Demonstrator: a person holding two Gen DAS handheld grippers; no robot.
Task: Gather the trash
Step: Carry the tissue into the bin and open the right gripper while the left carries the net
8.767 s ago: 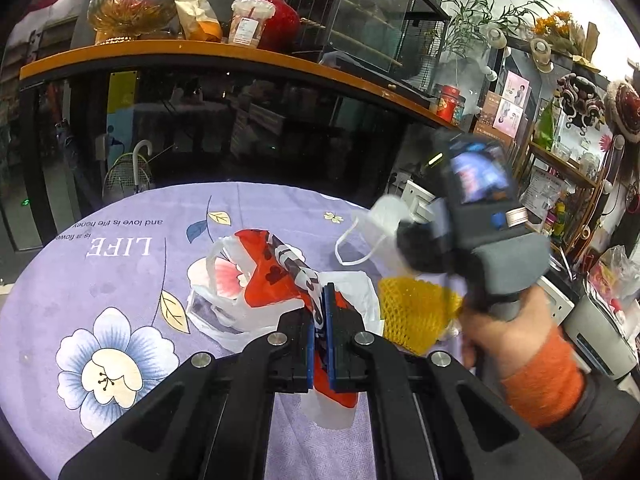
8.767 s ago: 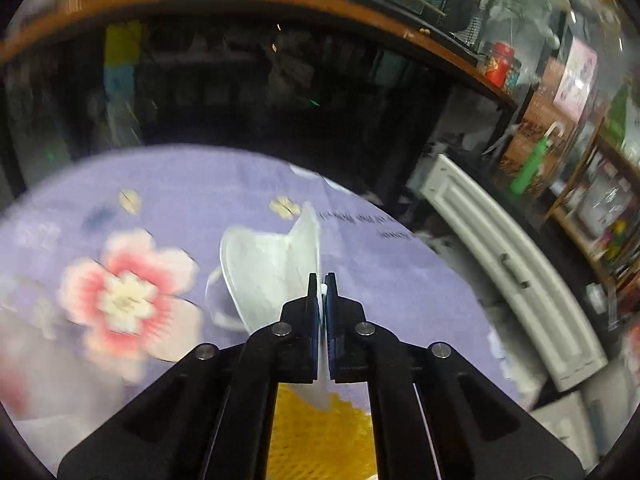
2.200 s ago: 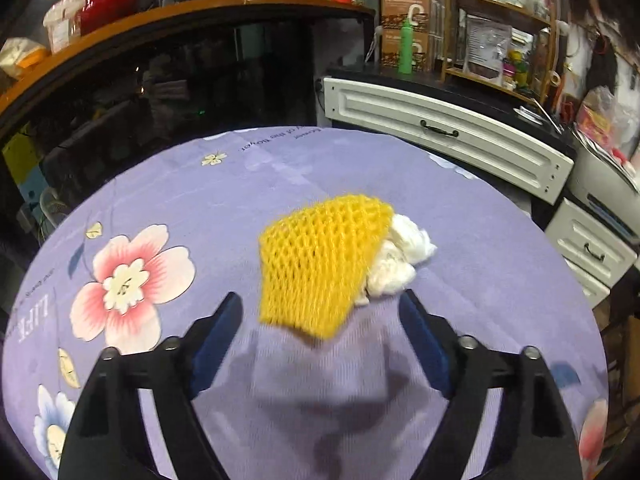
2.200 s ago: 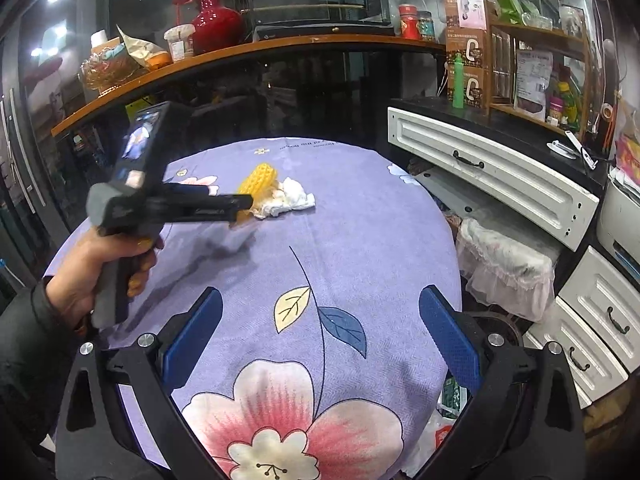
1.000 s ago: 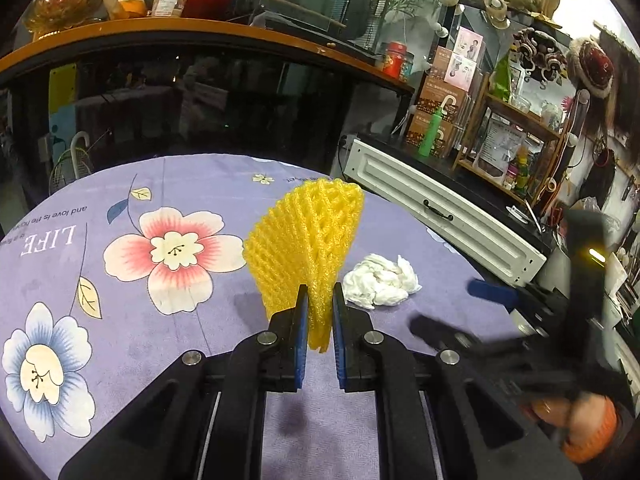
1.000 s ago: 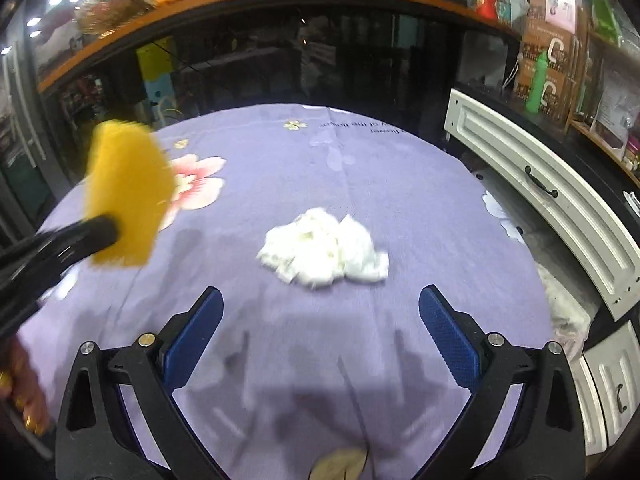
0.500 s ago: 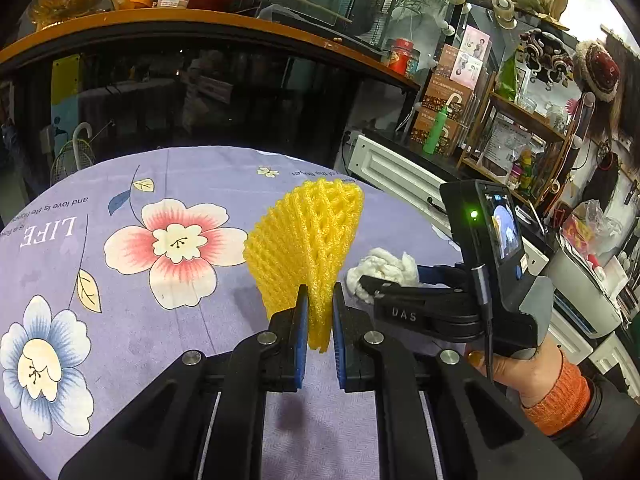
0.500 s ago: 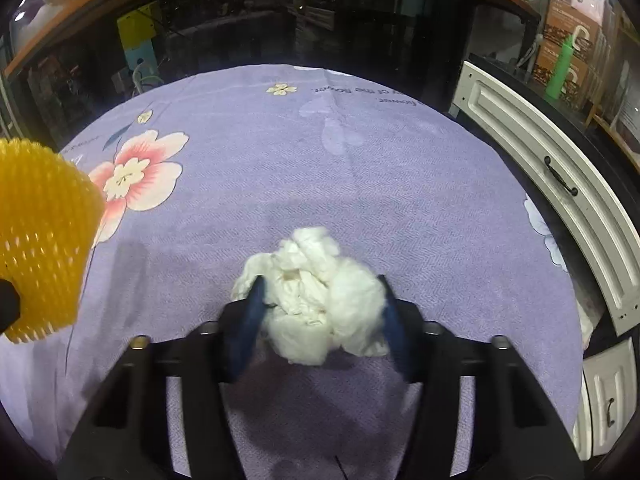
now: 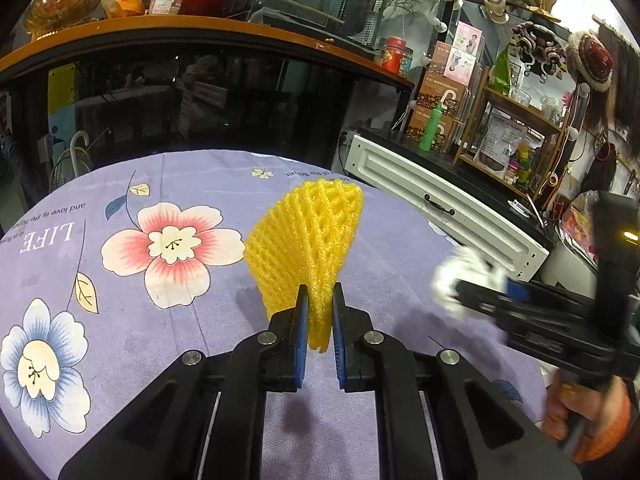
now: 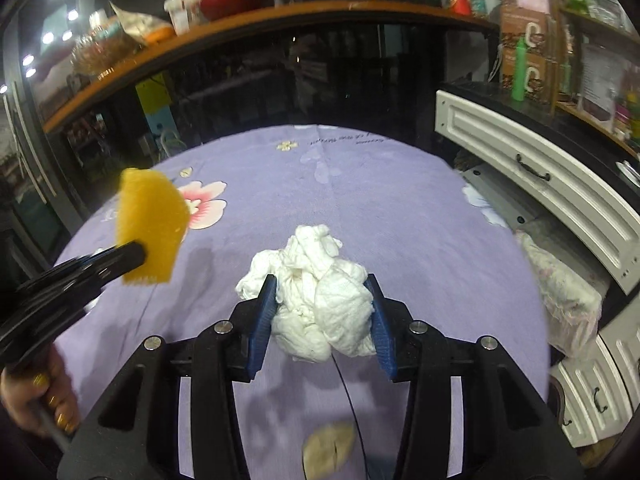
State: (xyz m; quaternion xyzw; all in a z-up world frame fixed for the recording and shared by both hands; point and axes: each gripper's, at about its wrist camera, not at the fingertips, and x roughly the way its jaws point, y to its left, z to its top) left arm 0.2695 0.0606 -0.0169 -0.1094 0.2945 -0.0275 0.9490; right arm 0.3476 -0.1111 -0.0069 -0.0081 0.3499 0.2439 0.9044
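Note:
My left gripper point(image 9: 318, 312) is shut on a yellow foam fruit net point(image 9: 306, 236) and holds it above the purple flowered tablecloth point(image 9: 168, 320); the net also shows in the right wrist view point(image 10: 150, 224). My right gripper point(image 10: 320, 312) is shut on a crumpled white tissue wad point(image 10: 316, 292) and holds it off the cloth. In the left wrist view the right gripper point(image 9: 460, 292) with the blurred tissue point(image 9: 460, 272) is at the right.
The round table is covered by the purple cloth point(image 10: 360, 184). A white drawer cabinet point(image 10: 560, 184) stands to the right, with a white bag point(image 10: 568, 300) below the table edge. A dark glass counter with a wooden top point(image 9: 200, 28) runs behind.
My right gripper has shut on the tissue wad and lifted it off the cloth, moving right. The left gripper still holds the yellow net in about the same place.

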